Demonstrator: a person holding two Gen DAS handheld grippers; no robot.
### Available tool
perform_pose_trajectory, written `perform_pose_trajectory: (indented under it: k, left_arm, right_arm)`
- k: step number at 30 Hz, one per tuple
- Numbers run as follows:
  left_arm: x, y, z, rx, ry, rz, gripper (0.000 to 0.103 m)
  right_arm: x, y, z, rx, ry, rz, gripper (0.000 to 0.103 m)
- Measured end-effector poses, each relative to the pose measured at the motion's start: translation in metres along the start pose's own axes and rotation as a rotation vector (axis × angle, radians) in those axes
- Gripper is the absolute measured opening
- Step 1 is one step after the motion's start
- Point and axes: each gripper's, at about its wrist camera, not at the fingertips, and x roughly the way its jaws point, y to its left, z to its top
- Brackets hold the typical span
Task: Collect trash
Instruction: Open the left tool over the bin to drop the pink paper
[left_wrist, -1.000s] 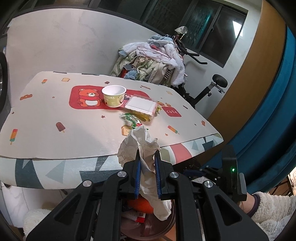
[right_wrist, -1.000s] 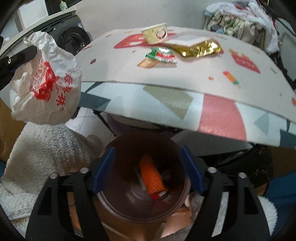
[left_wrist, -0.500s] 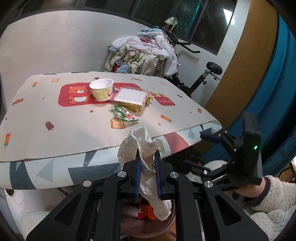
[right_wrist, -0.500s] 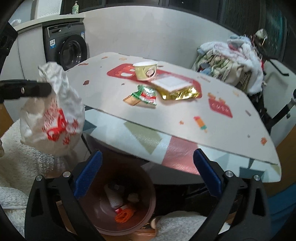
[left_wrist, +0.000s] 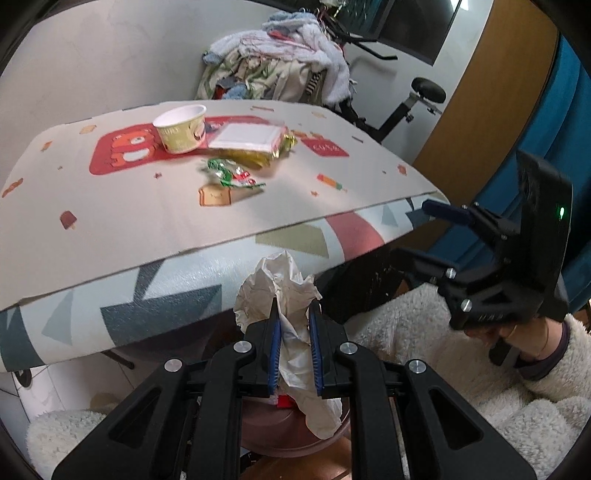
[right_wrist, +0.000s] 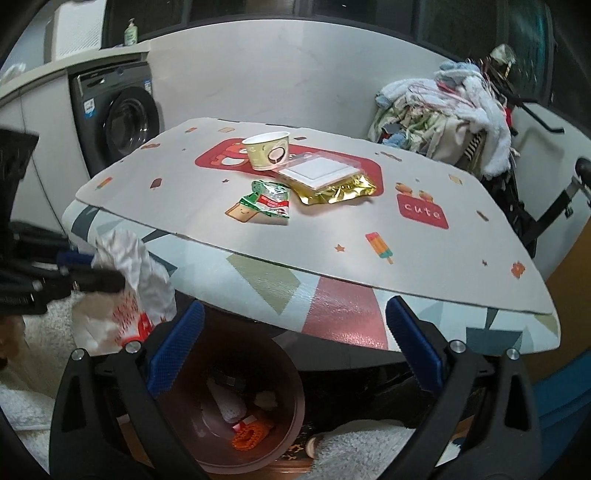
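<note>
My left gripper (left_wrist: 294, 314) is shut on a crumpled white paper bag (left_wrist: 284, 288) with red print, held below the table edge above a brown trash bin (left_wrist: 288, 439). The same bag (right_wrist: 125, 291) hangs at the left of the right wrist view, beside the bin (right_wrist: 229, 402), which holds several scraps. My right gripper (right_wrist: 291, 350) is open and empty, above the bin. It also shows at the right of the left wrist view (left_wrist: 436, 232). On the table (right_wrist: 424, 258) lie a yellow paper cup (right_wrist: 266, 150), a gold packet (right_wrist: 332, 182) with a clear white-lined box on it, and a green-red wrapper (right_wrist: 269, 201).
A washing machine (right_wrist: 118, 122) stands behind the table at the left. A clothes pile on an exercise bike (right_wrist: 454, 110) stands at the right. White fluffy fabric (left_wrist: 461, 376) lies by the bin. A blue curtain (left_wrist: 554, 110) hangs at the far right.
Both grippers have dropped and tilted up. The right gripper has drawn back from the bin, so the whole table now shows. The left gripper still holds the bag over the bin.
</note>
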Motion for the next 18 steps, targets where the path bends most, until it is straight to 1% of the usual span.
perform_pose_trajectory:
  k: [5, 6, 8, 9, 10, 11, 13, 14, 16, 18]
  left_arm:
    - [0.007, -0.002, -0.002, 0.002, 0.023, -0.013, 0.015]
    - [0.008, -0.002, -0.002, 0.001, 0.025, -0.017, 0.019]
    - [0.009, -0.002, -0.001, -0.002, 0.031, -0.029, 0.033]
    - [0.008, -0.002, 0.0, -0.004, 0.025, -0.029, 0.051]
    - [0.005, -0.001, 0.0, -0.008, 0.014, -0.03, 0.061]
    - [0.003, -0.001, 0.001, -0.012, 0.0, -0.033, 0.064]
    - [-0.004, 0.001, 0.005, -0.026, -0.029, -0.028, 0.08]
    - [-0.008, 0.002, 0.007, -0.032, -0.045, -0.016, 0.082]
    - [-0.017, 0.006, 0.011, -0.048, -0.091, 0.024, 0.093]
    - [-0.025, 0.013, 0.016, -0.074, -0.128, 0.073, 0.096]
  right_arm:
    - [0.002, -0.011, -0.001, 0.055, 0.008, 0.005, 0.097]
    - [0.002, -0.013, -0.001, 0.065, 0.009, 0.006, 0.097]
    - [0.002, -0.016, -0.001, 0.079, 0.01, 0.007, 0.097]
    - [0.002, -0.017, -0.001, 0.084, 0.011, 0.007, 0.097]
    - [0.002, -0.018, -0.001, 0.092, 0.012, 0.007, 0.097]
    - [0.002, -0.019, -0.002, 0.097, 0.015, 0.004, 0.097]
    - [0.003, -0.021, -0.002, 0.106, 0.023, 0.0, 0.097]
    - [0.003, -0.022, -0.003, 0.109, 0.024, -0.001, 0.097]
    - [0.003, -0.023, -0.003, 0.114, 0.024, -0.001, 0.097]
    - [0.003, -0.023, -0.002, 0.116, 0.022, -0.002, 0.097]
